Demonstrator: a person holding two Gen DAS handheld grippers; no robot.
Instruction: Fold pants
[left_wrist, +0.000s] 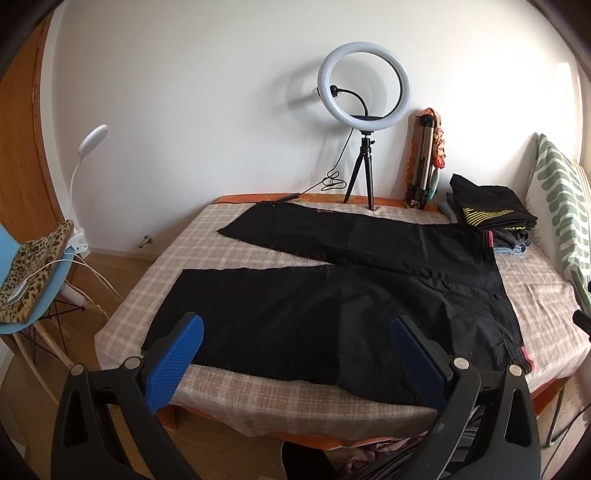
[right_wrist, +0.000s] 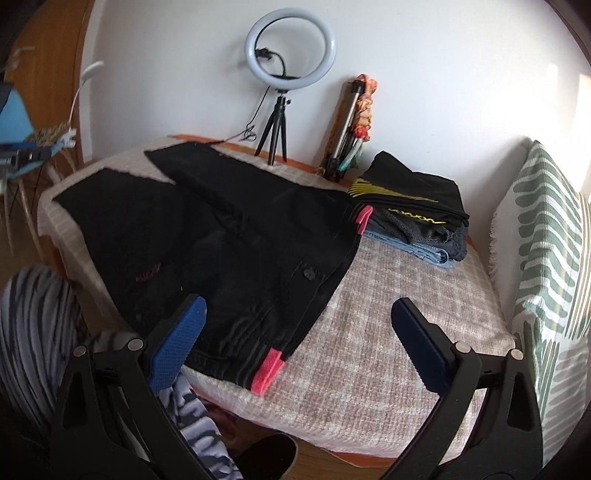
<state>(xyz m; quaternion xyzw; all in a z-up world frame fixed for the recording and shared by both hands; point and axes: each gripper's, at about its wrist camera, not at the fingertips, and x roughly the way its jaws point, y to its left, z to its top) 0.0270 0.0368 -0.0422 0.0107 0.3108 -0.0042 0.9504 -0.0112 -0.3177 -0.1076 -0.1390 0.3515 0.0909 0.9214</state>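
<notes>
— What's on the left?

— The left gripper (left_wrist: 295, 328) hangs with its blue pads spread wide, nothing between them, above the near leg of the black pants (left_wrist: 332, 295). The pants lie flat, legs splayed, on the checked table cover (left_wrist: 166, 251).

— And further right?

— The waistband with its pink tab (right_wrist: 267, 371) sits at the near edge. The right gripper (right_wrist: 297, 314) gapes there too, holding nothing. Beyond it rests a pile of folded clothes (right_wrist: 413, 206).

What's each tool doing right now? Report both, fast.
Left tool: open, holding nothing, above the near leg of the black pants.
Right tool: open, holding nothing, near the pants' waistband.
</notes>
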